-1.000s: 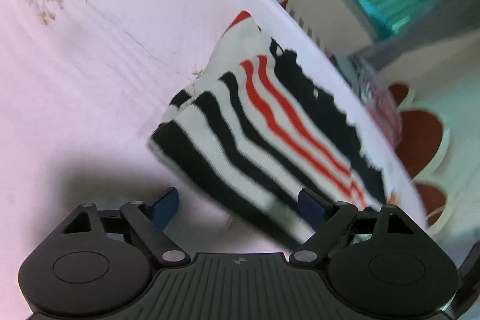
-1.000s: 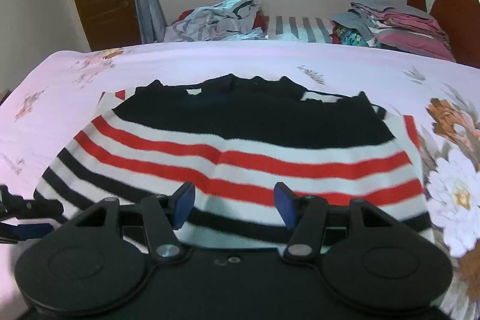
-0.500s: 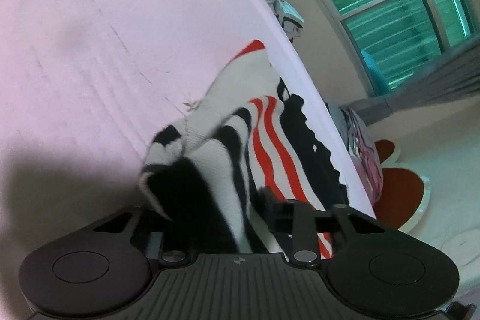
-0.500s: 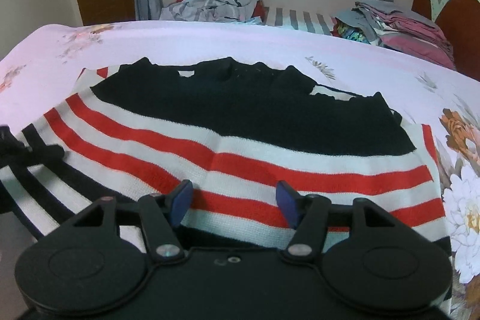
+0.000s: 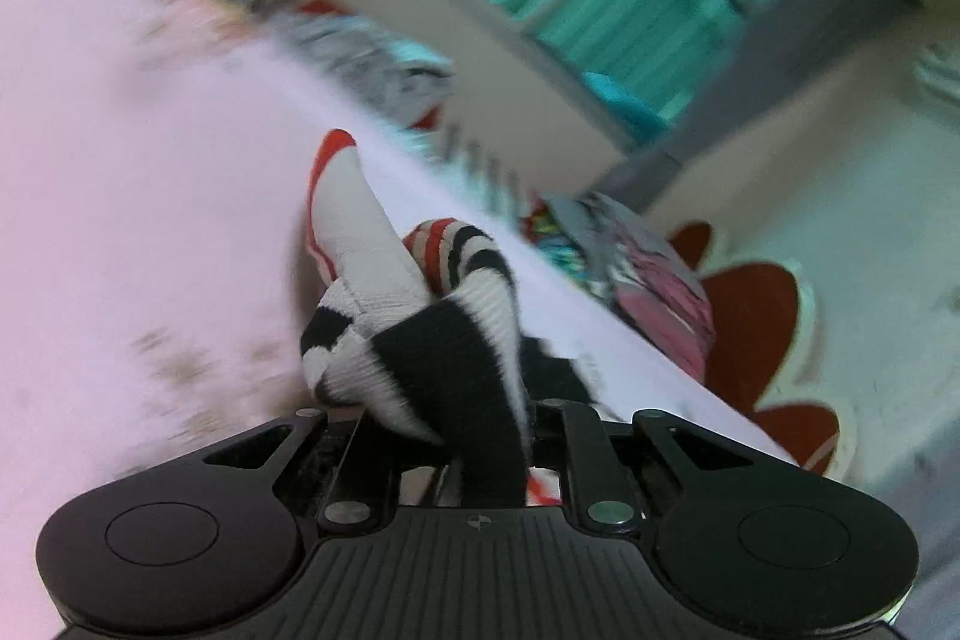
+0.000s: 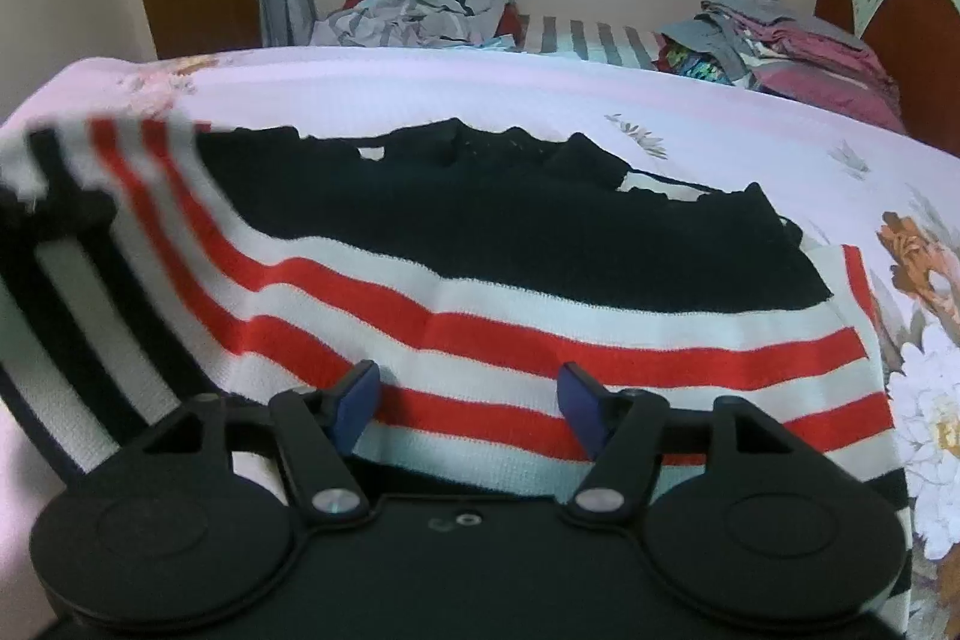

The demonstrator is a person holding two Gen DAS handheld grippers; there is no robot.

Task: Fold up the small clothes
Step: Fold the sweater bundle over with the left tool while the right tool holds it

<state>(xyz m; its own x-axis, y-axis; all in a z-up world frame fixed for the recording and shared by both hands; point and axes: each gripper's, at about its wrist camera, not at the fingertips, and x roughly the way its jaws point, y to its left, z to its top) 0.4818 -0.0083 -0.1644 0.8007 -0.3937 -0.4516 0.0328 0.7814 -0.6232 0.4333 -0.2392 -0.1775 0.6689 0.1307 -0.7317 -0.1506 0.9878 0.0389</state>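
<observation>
left gripper (image 5: 474, 436) pinches the sweater (image 6: 540, 280) at its left edge, lifted off the bed (image 6: 540, 94) to fold it over; right gripper (image 6: 468, 400) hovers spread at the near hem, likely steadying.

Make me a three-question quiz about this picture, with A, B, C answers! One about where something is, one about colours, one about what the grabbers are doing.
1. Where does the sweater lie?
A. on the floor
B. on the pink bed
C. on a chair

2. What colours are its stripes?
A. red, white, black
B. blue, yellow
C. green, white

3. What is the left gripper doing?
A. open, holding nothing
B. pinching the curtain
C. shut on the sweater's edge

Answers:
1 B: the sweater is spread over the pink flowered bedcover.
2 A: red, white and black bands run across it.
3 C: bunched striped knit sits clamped between its fingers, lifted off the bed, while the right gripper hovers open over the hem.
</observation>
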